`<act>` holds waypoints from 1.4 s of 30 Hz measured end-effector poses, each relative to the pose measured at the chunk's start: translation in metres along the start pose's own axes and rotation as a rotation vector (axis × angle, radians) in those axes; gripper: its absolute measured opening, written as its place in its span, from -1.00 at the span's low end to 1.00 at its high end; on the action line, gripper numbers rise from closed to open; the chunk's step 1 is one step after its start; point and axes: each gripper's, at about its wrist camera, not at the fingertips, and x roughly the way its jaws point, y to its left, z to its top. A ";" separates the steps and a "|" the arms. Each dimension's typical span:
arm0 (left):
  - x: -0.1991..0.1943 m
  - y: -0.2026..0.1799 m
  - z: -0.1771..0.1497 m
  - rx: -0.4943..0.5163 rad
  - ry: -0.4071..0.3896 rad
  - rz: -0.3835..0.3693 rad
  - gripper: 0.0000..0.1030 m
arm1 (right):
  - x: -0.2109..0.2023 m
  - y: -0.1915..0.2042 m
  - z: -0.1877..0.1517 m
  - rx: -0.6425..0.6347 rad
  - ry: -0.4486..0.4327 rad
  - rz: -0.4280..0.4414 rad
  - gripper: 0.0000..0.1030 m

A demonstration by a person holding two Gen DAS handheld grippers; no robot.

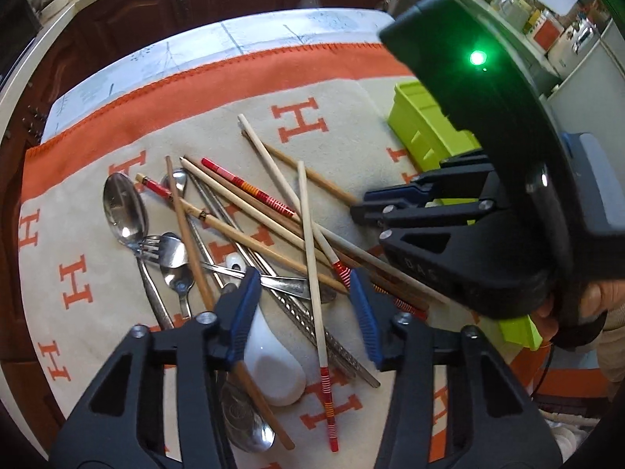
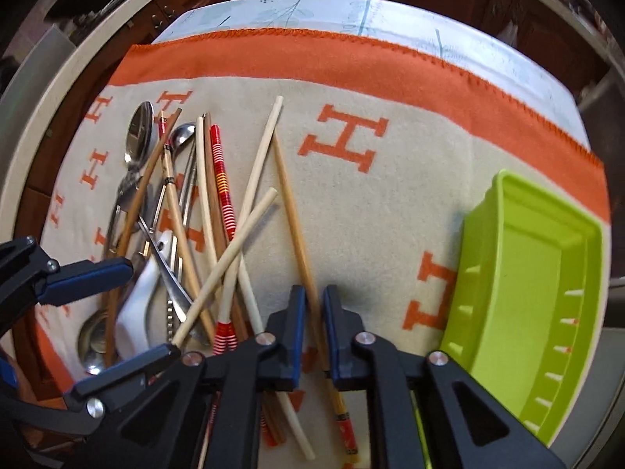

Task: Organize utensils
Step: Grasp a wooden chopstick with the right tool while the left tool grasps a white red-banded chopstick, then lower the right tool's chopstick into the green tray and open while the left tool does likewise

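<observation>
A tangled pile of chopsticks, metal spoons, a fork and a white ceramic spoon lies on the cloth. My left gripper hangs open over the pile, a red-striped pale chopstick running between its blue pads. It also shows at the left of the right wrist view as the left gripper. My right gripper is closed narrowly around a brown chopstick that lies at the pile's right edge. The right gripper appears in the left wrist view too.
A lime green tray sits empty to the right of the pile, also seen as the tray. A beige cloth with orange H letters covers the table. Dark wooden cabinets stand beyond the far edge. A hand holds the right gripper.
</observation>
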 end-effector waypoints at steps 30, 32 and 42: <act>0.034 0.012 0.024 -0.089 0.130 0.003 -0.94 | -0.024 -0.026 -0.031 0.171 -0.022 0.265 -0.88; 0.024 0.018 0.021 -0.136 0.115 -0.016 -0.94 | -0.031 -0.031 -0.036 0.191 -0.037 0.290 -0.88; -0.042 0.006 0.010 -0.270 0.003 -0.139 -0.94 | -0.067 -0.056 -0.071 0.273 -0.121 0.378 -0.88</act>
